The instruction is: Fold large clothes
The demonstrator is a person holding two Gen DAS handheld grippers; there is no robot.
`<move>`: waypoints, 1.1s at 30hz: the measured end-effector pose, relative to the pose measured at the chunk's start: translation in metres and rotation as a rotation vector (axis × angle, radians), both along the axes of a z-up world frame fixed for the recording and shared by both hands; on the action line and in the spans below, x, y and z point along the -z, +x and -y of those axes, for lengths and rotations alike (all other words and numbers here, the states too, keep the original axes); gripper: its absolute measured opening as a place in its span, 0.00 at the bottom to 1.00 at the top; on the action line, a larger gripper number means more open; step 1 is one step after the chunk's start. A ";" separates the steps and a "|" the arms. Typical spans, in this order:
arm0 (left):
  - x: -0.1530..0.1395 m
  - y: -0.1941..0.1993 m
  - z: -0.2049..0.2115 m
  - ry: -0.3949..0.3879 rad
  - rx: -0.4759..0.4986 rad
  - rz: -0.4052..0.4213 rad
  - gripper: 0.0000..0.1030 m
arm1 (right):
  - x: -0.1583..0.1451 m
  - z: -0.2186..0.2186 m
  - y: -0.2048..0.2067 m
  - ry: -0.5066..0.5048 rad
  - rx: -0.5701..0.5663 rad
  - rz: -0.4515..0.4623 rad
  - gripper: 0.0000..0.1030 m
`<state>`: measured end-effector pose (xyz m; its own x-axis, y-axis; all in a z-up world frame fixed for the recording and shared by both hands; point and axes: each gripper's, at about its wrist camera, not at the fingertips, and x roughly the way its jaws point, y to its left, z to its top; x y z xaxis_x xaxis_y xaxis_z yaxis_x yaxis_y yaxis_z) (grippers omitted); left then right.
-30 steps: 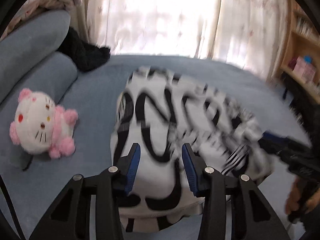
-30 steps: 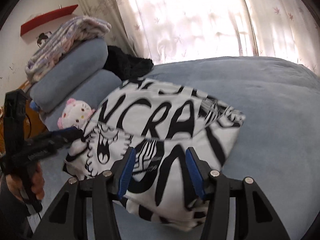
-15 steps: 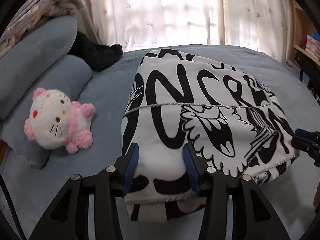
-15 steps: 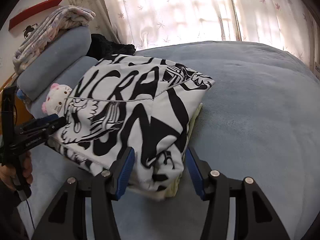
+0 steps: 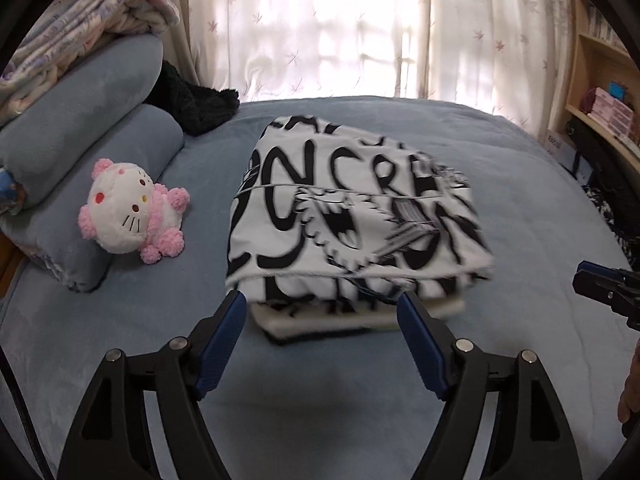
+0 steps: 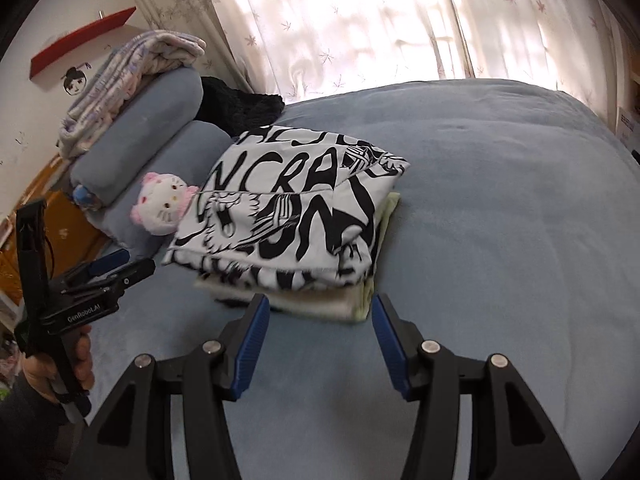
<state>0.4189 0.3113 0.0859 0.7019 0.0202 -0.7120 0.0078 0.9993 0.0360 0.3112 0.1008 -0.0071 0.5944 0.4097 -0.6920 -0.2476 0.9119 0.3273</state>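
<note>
Blue bed: folded garment released; left gripper jaws opening, right gripper parted, both empty; next likely fresh garment.

Both grippers are black, with blue pads and silver screws. The left gripper bears white "GenRobot.AI" lettering. A dark sleeve shows.

The left gripper pointed down at a slant, its jaws opening with nothing between them. The right gripper hung likewise, jaws apart and empty (a hand gripped the left handle).
</note>
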 end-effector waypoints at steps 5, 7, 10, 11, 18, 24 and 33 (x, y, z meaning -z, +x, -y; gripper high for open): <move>-0.026 -0.046 0.024 -0.040 0.017 0.011 0.78 | -0.028 0.027 -0.053 0.006 -0.003 -0.003 0.52; -0.035 -0.063 0.035 -0.038 0.027 0.017 0.79 | -0.039 0.035 -0.072 -0.005 -0.005 0.002 0.52; -0.049 -0.088 0.051 -0.031 0.039 0.027 0.82 | -0.057 0.049 -0.100 -0.027 -0.004 0.005 0.52; -0.053 -0.097 0.057 -0.023 0.048 0.028 0.83 | -0.062 0.053 -0.107 -0.032 -0.006 0.000 0.52; -0.077 -0.140 0.088 0.013 0.087 0.024 0.83 | -0.107 0.077 -0.165 -0.061 -0.012 0.013 0.52; -0.090 -0.182 0.117 0.021 0.126 0.041 0.89 | -0.129 0.088 -0.204 -0.100 -0.007 0.051 0.52; -0.060 -0.236 0.156 -0.023 0.085 0.027 0.94 | -0.090 0.101 -0.248 -0.159 0.065 0.066 0.53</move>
<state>0.1829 0.1550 0.1457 0.7192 -0.0562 -0.6925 0.0921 0.9956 0.0149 0.0631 0.0002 0.0833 0.6625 0.2575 -0.7034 -0.2030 0.9656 0.1623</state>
